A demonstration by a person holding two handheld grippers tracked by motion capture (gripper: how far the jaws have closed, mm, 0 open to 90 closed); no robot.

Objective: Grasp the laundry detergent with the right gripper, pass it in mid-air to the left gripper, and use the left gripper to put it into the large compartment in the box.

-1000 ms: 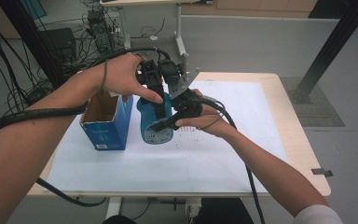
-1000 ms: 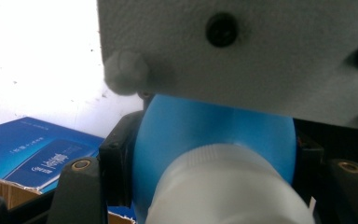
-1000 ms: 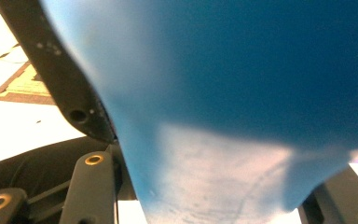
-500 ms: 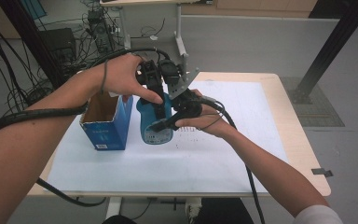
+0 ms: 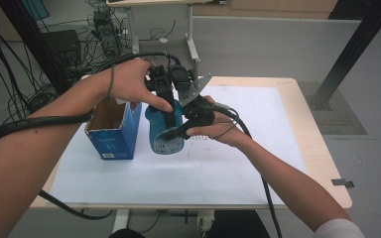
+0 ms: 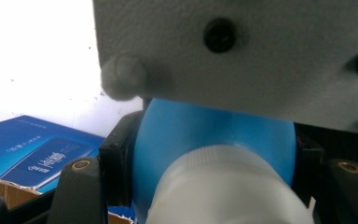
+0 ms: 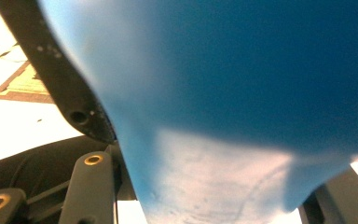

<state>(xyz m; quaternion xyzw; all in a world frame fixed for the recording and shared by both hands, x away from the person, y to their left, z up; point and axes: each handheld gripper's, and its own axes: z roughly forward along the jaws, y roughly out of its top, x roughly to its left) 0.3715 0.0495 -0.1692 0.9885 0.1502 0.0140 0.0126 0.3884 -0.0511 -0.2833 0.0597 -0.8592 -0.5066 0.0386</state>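
Note:
A blue bottle (image 5: pixel 162 133) with a white cap (image 6: pixel 219 186) stands upright over the white sheet, right beside an open blue carton (image 5: pixel 113 130). My left gripper (image 5: pixel 167 101) comes down from above and is shut on the bottle's shoulder (image 6: pixel 191 126), a black jaw on each side of it. My right gripper (image 5: pixel 178 130) reaches in from the right and is shut on the bottle's body (image 7: pixel 242 84), which covers most of the right gripper view. Its grey plate (image 6: pixel 242 51) hangs across the top of the left gripper view.
The blue carton (image 6: pixel 37 149) has its flaps up and its inside is dark. A white sheet (image 5: pixel 248 163) covers most of the wooden table (image 5: pixel 322 163). Cables trail off the table's left edge (image 5: pixel 34 121). A black post (image 5: pixel 347 54) stands at the far right.

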